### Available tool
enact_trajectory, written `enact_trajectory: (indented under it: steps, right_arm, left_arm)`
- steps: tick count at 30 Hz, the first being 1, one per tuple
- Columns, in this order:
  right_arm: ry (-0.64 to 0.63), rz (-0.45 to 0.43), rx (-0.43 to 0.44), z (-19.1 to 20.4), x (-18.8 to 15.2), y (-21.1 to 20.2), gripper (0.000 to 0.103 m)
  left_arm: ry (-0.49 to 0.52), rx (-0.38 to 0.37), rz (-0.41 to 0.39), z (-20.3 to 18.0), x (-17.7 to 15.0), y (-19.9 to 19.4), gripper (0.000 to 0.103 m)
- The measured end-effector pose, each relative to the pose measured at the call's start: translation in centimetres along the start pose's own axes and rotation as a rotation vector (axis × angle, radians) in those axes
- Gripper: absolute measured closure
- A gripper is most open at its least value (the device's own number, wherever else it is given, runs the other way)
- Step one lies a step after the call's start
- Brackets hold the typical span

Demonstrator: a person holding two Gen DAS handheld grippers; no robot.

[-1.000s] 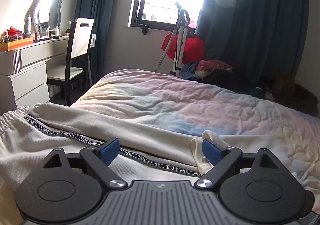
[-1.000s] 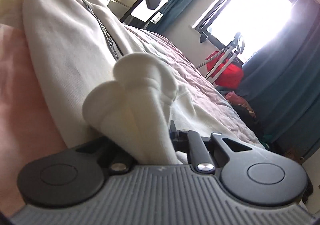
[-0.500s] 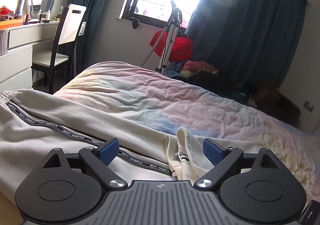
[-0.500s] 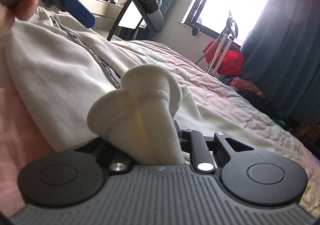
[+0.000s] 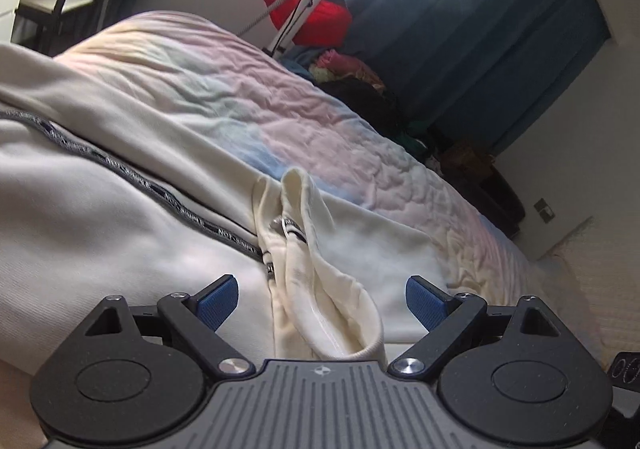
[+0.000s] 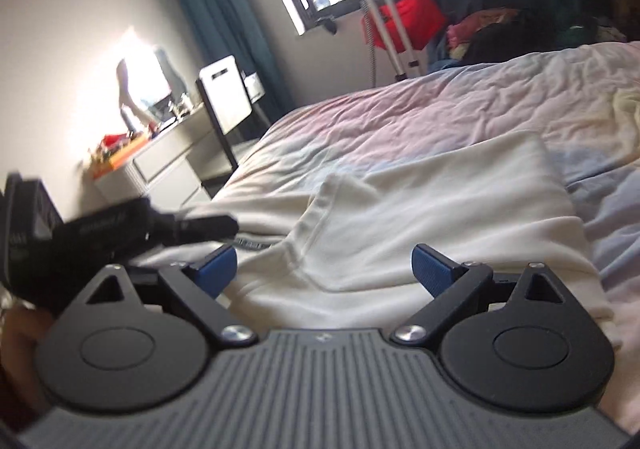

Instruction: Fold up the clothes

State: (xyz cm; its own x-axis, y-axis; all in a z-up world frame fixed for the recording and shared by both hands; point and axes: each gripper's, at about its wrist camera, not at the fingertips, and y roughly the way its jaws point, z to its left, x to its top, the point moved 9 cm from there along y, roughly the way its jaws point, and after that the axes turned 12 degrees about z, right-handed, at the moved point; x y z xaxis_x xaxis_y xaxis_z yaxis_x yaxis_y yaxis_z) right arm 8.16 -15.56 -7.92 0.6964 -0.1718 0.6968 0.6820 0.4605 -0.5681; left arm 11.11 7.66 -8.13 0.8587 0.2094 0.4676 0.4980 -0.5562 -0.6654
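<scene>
Cream trousers (image 5: 120,233) lie on bed (image 5: 280,97), long axis 10-to-4 o'clock; left gripper (image 5: 320,299) and right gripper (image 6: 325,269) both spread wide, holding nothing.

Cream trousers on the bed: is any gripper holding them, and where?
Neither. The left gripper and right gripper are both open above the cream trousers.

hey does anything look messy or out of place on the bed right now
Yes. The cream garment lies unevenly on the bedspread: one bunched cuff end stands up in a loose loop between the open left gripper fingers instead of lying flat. The right gripper is open too, holding nothing. Nothing looks damaged or spilled.
</scene>
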Motion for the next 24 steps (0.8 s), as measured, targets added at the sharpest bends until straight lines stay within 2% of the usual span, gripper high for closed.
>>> enact_trajectory:
  steps: [1,2,3,5,9,11,13,14,17,21,22,24]
  right_arm:
    - [0.028,-0.013,-0.017,-0.9,0.6,-0.1,0.011]
    - [0.05,-0.018,-0.043,-1.9,1.3,0.2,0.019]
    - [0.062,-0.012,-0.078,-2.8,1.6,0.8,0.036]
    - [0.071,0.005,-0.142,-4.1,1.9,1.8,0.035]
    - [0.021,0.041,-0.228,-5.3,1.1,3.7,0.035]
    - [0.007,0.075,-0.271,-6.0,0.4,4.7,0.036]
    - [0.02,0.105,-0.299,-6.8,-0.1,5.8,0.037]
    - [0.031,0.113,-0.305,-7.2,-0.3,6.2,0.037]
    - [0.025,0.114,-0.322,-7.3,-0.3,6.5,0.037]
    - [0.011,0.107,-0.323,-7.0,-0.4,6.0,0.037]
    - [0.01,0.106,-0.32,-6.9,-0.4,5.9,0.037]
    - [0.007,0.104,-0.313,-6.7,-0.4,5.7,0.037]
  left_arm:
    - [-0.002,-0.013,0.018,-0.1,-0.3,0.4,0.015]
    - [0.001,-0.028,0.035,-0.3,-0.6,0.9,0.019]
    - [0.005,-0.044,0.052,-0.6,-0.9,1.3,0.019]
    - [0.028,-0.072,0.095,-1.2,-1.6,2.4,0.021]
    - [0.068,-0.018,0.128,-1.3,-2.3,3.9,0.031]
    - [0.082,0.015,0.126,-1.0,-2.4,4.5,0.058]
    - [0.087,0.024,0.12,-0.8,-2.5,4.7,0.064]
    - [0.09,0.023,0.114,-0.7,-2.4,4.7,0.073]
    - [0.107,0.026,0.099,-1.0,-2.5,4.3,0.084]
    - [0.161,-0.011,0.038,-2.8,-1.6,1.8,0.087]
    - [0.167,-0.008,0.027,-3.0,-1.5,1.4,0.087]
    - [0.183,0.046,0.022,-2.7,-1.6,1.4,0.087]
